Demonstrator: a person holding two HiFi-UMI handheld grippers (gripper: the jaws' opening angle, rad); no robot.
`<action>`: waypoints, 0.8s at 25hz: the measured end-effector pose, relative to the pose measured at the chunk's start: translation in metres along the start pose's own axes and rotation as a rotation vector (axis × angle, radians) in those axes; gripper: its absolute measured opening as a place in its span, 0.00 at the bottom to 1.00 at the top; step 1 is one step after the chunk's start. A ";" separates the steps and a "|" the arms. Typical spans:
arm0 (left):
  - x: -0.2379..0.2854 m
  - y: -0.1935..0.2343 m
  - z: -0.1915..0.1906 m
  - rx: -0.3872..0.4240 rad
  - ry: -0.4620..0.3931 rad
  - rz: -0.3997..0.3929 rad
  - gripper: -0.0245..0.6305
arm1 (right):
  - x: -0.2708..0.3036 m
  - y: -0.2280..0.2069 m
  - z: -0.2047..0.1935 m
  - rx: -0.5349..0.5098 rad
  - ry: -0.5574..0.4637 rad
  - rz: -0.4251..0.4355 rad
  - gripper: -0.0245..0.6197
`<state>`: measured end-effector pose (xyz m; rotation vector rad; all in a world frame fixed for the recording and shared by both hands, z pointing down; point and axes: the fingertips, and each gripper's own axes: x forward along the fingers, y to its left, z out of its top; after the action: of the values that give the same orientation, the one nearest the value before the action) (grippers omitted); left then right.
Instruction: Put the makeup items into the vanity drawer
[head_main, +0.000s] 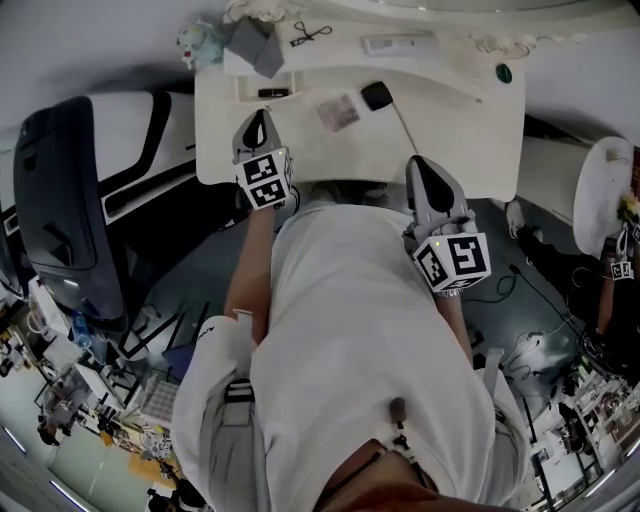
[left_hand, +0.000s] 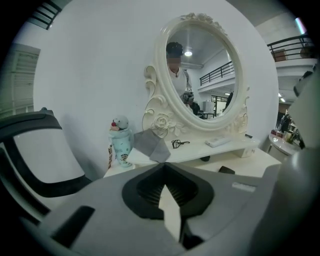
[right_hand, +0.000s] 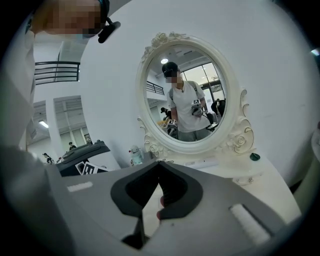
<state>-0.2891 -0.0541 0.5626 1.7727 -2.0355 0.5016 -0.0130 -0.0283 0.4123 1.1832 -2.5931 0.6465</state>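
I can't make out any readable text, labels or numbers anywhere in these views, sorry.

Head view steeply down over vanity (head_main: 450, 130); both gripper views face mirror (left_hand: 200, 70), near, shared.

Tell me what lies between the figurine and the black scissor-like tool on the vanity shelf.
A grey pouch-like item lies between the figurine and the scissor-like tool, seen in the left gripper view and the head view.
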 end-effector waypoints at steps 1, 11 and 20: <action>-0.010 -0.006 0.005 -0.004 -0.018 -0.005 0.05 | -0.003 -0.002 0.000 0.001 -0.006 0.015 0.05; -0.112 -0.119 0.060 -0.061 -0.194 -0.198 0.05 | -0.036 -0.019 0.007 -0.012 -0.046 0.154 0.05; -0.178 -0.201 0.074 -0.096 -0.263 -0.265 0.05 | -0.065 -0.037 0.001 -0.047 -0.031 0.254 0.05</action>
<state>-0.0732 0.0320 0.4098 2.0979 -1.9070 0.0934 0.0574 -0.0073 0.3981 0.8635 -2.7950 0.6149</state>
